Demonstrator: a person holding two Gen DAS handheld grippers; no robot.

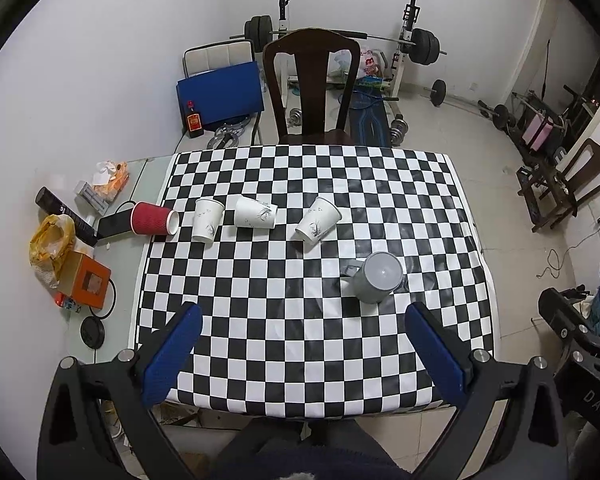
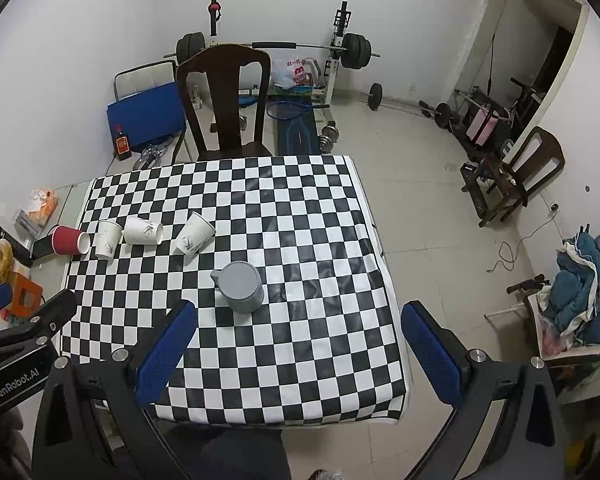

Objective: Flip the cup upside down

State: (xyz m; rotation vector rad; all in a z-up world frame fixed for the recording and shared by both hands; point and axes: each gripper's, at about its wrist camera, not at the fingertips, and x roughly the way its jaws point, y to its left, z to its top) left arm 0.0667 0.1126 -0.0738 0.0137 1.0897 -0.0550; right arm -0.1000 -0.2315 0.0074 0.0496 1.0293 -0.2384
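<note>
A grey mug [image 1: 376, 282] stands upside down on the checkered table [image 1: 300, 360], handle to the left; it also shows in the right wrist view [image 2: 240, 286]. Three white paper cups [image 1: 208, 220] [image 1: 255, 212] [image 1: 318, 221] and a red paper cup [image 1: 154, 219] lie or stand in a row at the table's left, seen too in the right wrist view [image 2: 108, 239] [image 2: 142, 231] [image 2: 194, 235] [image 2: 69, 239]. My left gripper [image 1: 302, 320] is open and empty above the table's near side. My right gripper [image 2: 298, 320] is open and empty, just right of the mug.
A dark wooden chair [image 1: 312, 84] stands at the table's far edge. Boxes, a bag and a bottle [image 1: 194, 120] clutter the side surface at the left. Weight equipment [image 1: 416, 44] lines the back wall. Clothes [image 2: 580, 276] are heaped at the right.
</note>
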